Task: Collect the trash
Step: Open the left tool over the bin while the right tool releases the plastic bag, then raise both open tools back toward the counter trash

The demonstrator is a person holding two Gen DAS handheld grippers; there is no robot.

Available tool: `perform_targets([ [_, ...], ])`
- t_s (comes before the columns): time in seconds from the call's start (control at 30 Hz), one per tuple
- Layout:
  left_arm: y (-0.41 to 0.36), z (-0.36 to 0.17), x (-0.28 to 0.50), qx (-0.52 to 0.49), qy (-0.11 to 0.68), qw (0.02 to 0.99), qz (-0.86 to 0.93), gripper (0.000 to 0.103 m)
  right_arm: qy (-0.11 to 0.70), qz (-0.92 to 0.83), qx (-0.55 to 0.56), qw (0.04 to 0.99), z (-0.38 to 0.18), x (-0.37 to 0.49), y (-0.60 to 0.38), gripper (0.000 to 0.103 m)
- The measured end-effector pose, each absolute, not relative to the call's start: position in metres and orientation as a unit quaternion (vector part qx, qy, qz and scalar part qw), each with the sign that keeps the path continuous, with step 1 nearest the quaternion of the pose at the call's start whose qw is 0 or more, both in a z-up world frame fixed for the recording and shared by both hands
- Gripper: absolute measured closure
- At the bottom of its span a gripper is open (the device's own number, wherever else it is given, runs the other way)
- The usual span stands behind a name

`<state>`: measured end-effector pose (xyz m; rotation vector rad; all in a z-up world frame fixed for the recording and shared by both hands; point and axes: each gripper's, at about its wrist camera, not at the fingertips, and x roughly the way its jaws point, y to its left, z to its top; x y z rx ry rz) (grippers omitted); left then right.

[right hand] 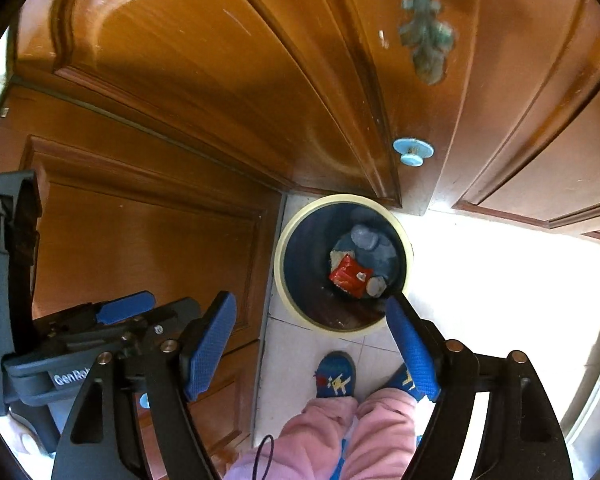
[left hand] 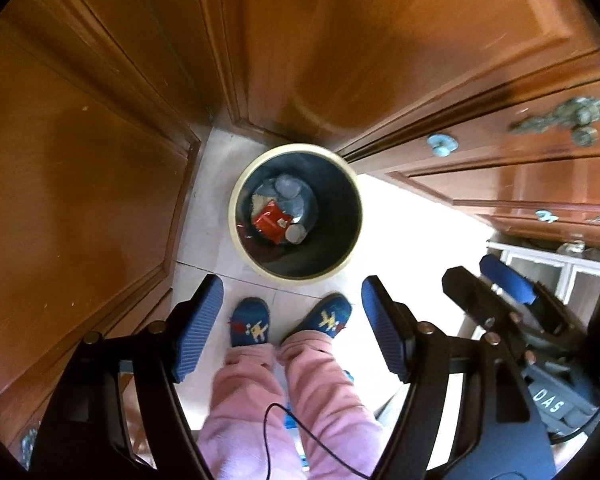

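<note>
A round bin with a cream rim (left hand: 236,236) (right hand: 279,280) stands on the tiled floor in a corner of wooden cabinets. Inside lie a red wrapper (left hand: 270,222) (right hand: 349,274), grey crumpled wads (left hand: 286,186) (right hand: 364,238) and a small pale piece (left hand: 294,235) (right hand: 376,286). My left gripper (left hand: 292,328) is open and empty, held above the floor just in front of the bin. My right gripper (right hand: 312,344) is open and empty, above the bin's near rim. Each gripper shows at the other view's edge: the right one (left hand: 504,292), the left one (right hand: 124,308).
Wooden cabinet doors surround the bin, with a blue knob (right hand: 413,152) (left hand: 442,145) and an ornate metal handle (right hand: 424,36) (left hand: 572,116). The person's pink trousers (left hand: 284,396) and blue slippers (left hand: 250,322) stand just before the bin. A white rack (left hand: 548,264) is at right.
</note>
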<state>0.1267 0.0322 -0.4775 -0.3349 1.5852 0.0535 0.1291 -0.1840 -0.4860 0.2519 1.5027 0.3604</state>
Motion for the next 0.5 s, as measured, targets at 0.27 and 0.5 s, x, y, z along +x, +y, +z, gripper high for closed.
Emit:
perform_targets([
  [0.27, 0.028, -0.398, 0.113, -0.144, 0.682, 0.717, -0.014, 0.034, 0.640, 0.160, 0.129, 0.740, -0.406, 0.104, -0.188, 0.024],
  [0.5, 0.012, -0.310, 0.092, -0.135, 0.626, 0.768, -0.020, 0.034, 0.598, 0.135, 0.159, 0.773, -0.319, 0.077, -0.211, 0.024],
])
